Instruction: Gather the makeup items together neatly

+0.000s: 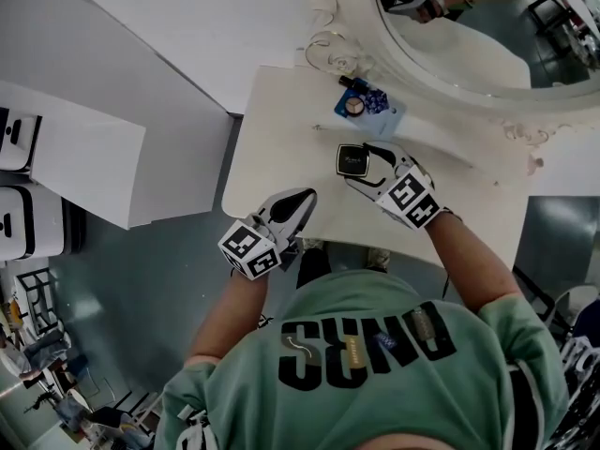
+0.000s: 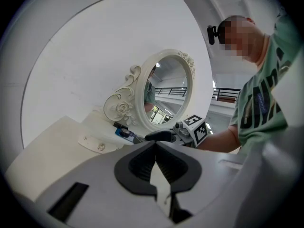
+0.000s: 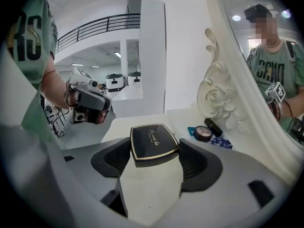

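My right gripper (image 1: 366,164) (image 3: 155,156) is shut on a square black compact with a gold rim (image 1: 353,160) (image 3: 154,142), held flat between both pads over the white dressing table (image 1: 281,139). Beyond it, by the mirror's foot, a small round eyeshadow pot (image 1: 353,105) (image 3: 203,133), a black lipstick tube (image 1: 351,82) (image 3: 213,127) and a blue patterned packet (image 1: 378,102) (image 3: 222,142) lie close together. My left gripper (image 1: 305,198) (image 2: 155,145) hovers at the table's near edge, shut, with nothing between its pads.
A large oval mirror in an ornate white frame (image 1: 450,45) (image 2: 166,87) stands along the back right of the table. Its carved scroll foot (image 3: 216,103) rises just behind the small items. White wall panels (image 1: 187,26) lie to the left.
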### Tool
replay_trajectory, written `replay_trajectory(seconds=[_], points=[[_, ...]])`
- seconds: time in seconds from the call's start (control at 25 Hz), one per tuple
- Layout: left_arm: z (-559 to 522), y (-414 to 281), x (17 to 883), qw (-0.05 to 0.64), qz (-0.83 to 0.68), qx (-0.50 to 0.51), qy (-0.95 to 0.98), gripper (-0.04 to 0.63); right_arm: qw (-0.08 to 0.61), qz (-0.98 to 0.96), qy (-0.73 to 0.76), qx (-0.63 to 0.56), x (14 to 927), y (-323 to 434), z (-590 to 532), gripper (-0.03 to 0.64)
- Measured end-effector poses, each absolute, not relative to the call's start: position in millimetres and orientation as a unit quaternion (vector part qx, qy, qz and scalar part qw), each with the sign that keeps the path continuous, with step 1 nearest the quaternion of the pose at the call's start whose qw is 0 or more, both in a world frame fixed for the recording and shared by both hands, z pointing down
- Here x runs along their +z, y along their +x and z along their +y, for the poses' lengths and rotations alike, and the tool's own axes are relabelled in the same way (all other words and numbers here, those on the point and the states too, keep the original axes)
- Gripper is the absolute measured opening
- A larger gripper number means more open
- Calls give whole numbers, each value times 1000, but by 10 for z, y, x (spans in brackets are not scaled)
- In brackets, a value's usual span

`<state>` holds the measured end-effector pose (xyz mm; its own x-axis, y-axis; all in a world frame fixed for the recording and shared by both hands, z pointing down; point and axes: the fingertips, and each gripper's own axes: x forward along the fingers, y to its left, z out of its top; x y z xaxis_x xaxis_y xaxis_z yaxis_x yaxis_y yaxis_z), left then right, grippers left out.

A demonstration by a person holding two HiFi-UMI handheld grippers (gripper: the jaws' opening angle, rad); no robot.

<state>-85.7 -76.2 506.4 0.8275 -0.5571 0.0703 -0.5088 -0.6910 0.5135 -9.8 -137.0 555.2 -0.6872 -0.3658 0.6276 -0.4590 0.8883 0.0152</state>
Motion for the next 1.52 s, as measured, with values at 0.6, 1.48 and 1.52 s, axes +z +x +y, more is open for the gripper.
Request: replay_trajectory(seconds=[0.6, 1.48, 1.52], points=[[-486, -1373, 5340, 287, -312, -42, 905, 9, 378, -887, 243, 100, 6660, -371, -1204, 313], [-526, -1197, 5237, 281, -299, -40, 911, 9, 319, -904, 260, 114, 6239, -253, -1242, 342], [-538, -1167, 5211, 279, -298, -41, 912, 9, 312, -906, 264, 113, 6159, -214, -1265, 342]])
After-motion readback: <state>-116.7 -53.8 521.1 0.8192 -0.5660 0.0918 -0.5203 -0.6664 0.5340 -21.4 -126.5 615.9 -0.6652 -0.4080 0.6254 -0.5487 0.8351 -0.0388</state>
